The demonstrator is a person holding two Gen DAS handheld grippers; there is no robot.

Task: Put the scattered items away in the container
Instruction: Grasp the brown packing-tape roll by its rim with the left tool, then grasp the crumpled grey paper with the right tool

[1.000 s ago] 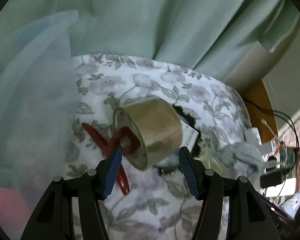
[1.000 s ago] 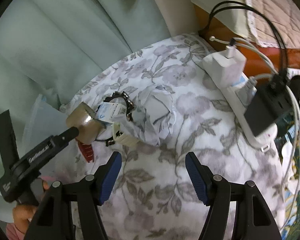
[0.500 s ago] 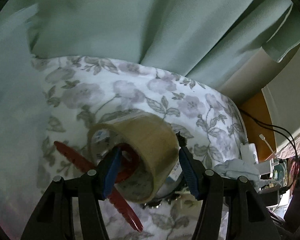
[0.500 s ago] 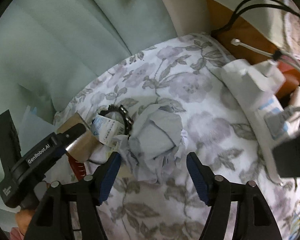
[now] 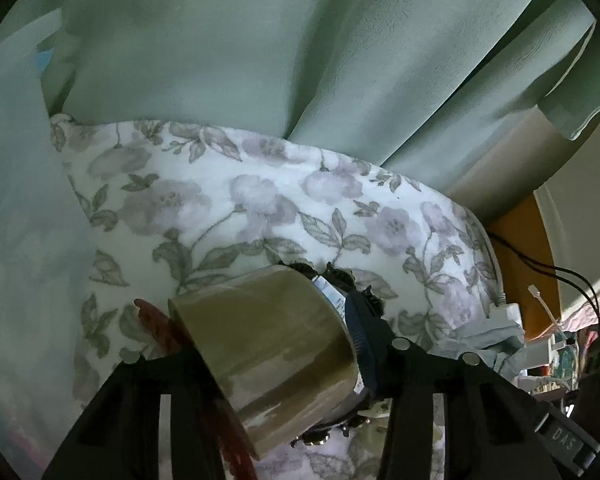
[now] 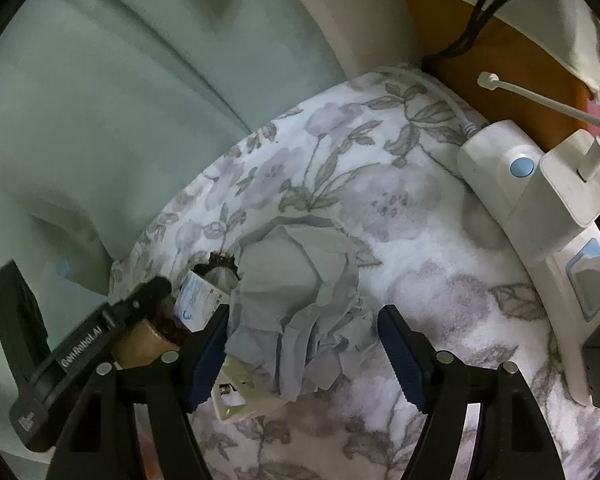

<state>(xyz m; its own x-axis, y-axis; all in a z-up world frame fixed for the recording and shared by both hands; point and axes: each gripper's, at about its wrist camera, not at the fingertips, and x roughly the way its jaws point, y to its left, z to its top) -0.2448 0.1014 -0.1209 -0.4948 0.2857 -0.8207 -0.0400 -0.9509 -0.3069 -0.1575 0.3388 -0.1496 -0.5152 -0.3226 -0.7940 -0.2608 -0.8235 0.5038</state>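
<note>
A brown tape roll (image 5: 276, 352) lies on its side on the flowered blanket (image 5: 228, 200), on top of a red clip (image 5: 156, 320). My left gripper (image 5: 272, 332) straddles the roll with its jaws closing. The right pad (image 5: 358, 332) is against the roll's end; the left pad is hidden behind the roll. A crumpled grey tissue (image 6: 296, 272) sits between the spread fingers of my right gripper (image 6: 304, 336), which is open and not touching it. The left gripper (image 6: 100, 332) and the tape roll (image 6: 140, 344) also show at the left of the right wrist view.
A translucent plastic bin (image 5: 20, 220) stands at the left by the green curtain (image 5: 260, 48). A black bracelet (image 6: 220, 260), a small labelled packet (image 6: 196, 300) and a white plug box (image 6: 236, 396) crowd beside the tissue. A white power strip (image 6: 540, 220) with cables lines the right edge.
My left gripper came down around the tape roll and its jaws narrowed onto it. My right gripper moved forward and down until the tissue lay between its fingers.
</note>
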